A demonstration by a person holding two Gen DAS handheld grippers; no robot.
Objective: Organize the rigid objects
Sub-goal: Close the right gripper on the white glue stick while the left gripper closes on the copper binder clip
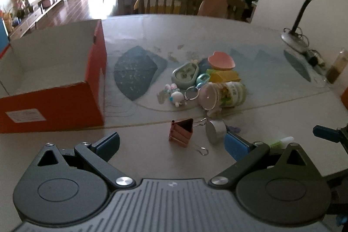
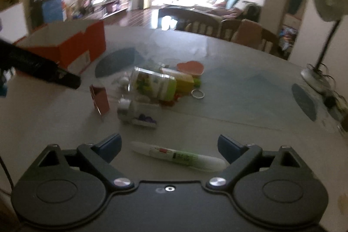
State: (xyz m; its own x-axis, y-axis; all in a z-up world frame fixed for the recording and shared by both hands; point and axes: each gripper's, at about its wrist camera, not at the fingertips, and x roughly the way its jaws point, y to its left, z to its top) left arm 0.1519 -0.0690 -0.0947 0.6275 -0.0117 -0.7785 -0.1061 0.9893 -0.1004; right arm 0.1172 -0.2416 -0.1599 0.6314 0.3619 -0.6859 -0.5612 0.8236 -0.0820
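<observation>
My left gripper (image 1: pixel 171 145) is open above the table, with a pink binder clip (image 1: pixel 181 131) lying between and just beyond its fingertips. A small metal cup (image 1: pixel 215 131) rests beside its right finger. My right gripper (image 2: pixel 170 148) is open over a white and green tube (image 2: pixel 178 156) that lies crosswise between its fingers, untouched. Farther out lies a pile: a printed jar on its side (image 1: pixel 224 95), a pink heart dish (image 1: pixel 221 60), a yellow block (image 1: pixel 225 76), a green case (image 1: pixel 186 73) and a key ring with charms (image 1: pixel 191 94). An open orange box (image 1: pixel 52 79) stands at the left.
A desk lamp (image 1: pixel 304 5) stands at the table's far right, with cables and a bottle (image 1: pixel 336 67) near it. Chairs (image 1: pixel 152 0) line the far edge. The other gripper's dark arm (image 2: pixel 39 66) crosses the left of the right wrist view. A small white bottle (image 2: pixel 137 111) lies near the tube.
</observation>
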